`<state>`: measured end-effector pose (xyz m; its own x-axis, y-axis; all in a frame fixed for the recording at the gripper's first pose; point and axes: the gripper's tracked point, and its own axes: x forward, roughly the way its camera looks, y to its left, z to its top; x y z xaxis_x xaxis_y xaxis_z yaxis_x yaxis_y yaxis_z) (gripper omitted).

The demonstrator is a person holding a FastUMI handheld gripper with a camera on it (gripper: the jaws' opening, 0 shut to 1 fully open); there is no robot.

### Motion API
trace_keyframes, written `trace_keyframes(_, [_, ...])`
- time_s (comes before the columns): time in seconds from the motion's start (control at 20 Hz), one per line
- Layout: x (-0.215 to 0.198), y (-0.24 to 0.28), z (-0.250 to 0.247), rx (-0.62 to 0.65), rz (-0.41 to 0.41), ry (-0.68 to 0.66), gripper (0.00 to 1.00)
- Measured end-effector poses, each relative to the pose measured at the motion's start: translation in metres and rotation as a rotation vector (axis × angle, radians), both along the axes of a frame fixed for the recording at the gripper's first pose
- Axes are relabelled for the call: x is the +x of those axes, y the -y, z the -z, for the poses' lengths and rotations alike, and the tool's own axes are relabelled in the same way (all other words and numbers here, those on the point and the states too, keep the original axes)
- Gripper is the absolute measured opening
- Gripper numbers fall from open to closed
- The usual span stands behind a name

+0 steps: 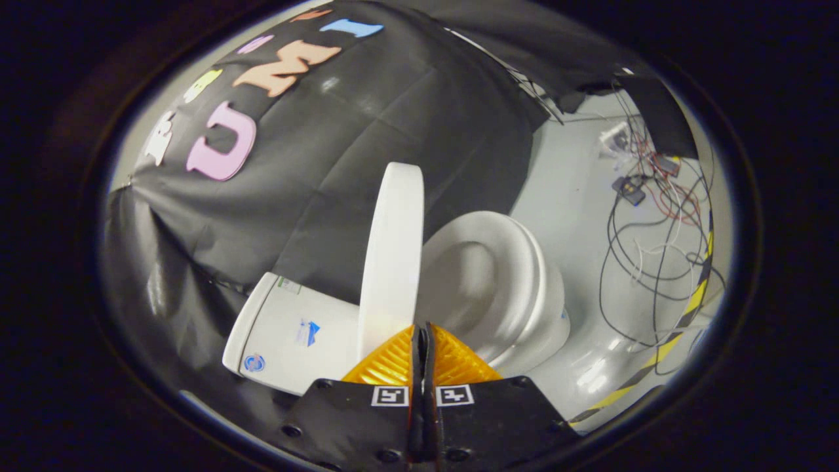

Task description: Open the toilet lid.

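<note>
1. The tongs (423,328), fitted with orange ribbed fingers (387,364) on black plates, are seen with both fingers pressed together tip to tip; only a thin dark seam is left between them, and nothing is held.

2. Two small square black-and-white markers (455,395) are fixed on the black plates, one on each side of the seam.

3. The white plastic toilet lid (393,255) is found just ahead of the fingertips. It is raised edge-on to the camera and stands close to upright, between the tank and the bowl. Its lower end lies directly at the fingertips; whether it is touched by them cannot be told.

4. The white oval toilet seat (518,262) is exposed on the bowl beside the raised lid, with the opening of the bowl visible inside the ring.

5. The white ceramic toilet bowl (547,328) is seen below the seat, resting on the pale grey floor (570,196).

6. The white rectangular toilet tank (292,328) is located on the far side of the lid from the bowl, against the black cloth wall (393,98). Small stickers are carried on its face.

7. A tangle of loose black, white and red cables (649,242) is spread on the floor beyond the bowl, well apart from the toilet, with small electronic parts among them.

8. A strip of yellow-and-black striped tape (688,308) is laid along the floor past the cables.
</note>
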<state>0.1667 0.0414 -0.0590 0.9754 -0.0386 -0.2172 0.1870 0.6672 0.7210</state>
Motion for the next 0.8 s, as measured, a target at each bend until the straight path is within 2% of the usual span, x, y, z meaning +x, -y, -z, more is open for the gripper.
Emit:
trace_keyframes(0.15, [0.000, -0.014, -0.023, 0.010, 0.009, 0.067, 0.01])
trace_keyframes(0.3, [-0.001, -0.022, -0.034, -0.048, 0.047, 0.056, 0.02])
trace_keyframes(0.45, [0.001, -0.039, -0.057, -0.049, 0.036, 0.075, 0.02])
trace_keyframes(0.8, [0.002, -0.055, -0.074, -0.201, 0.032, 0.033, 0.02])
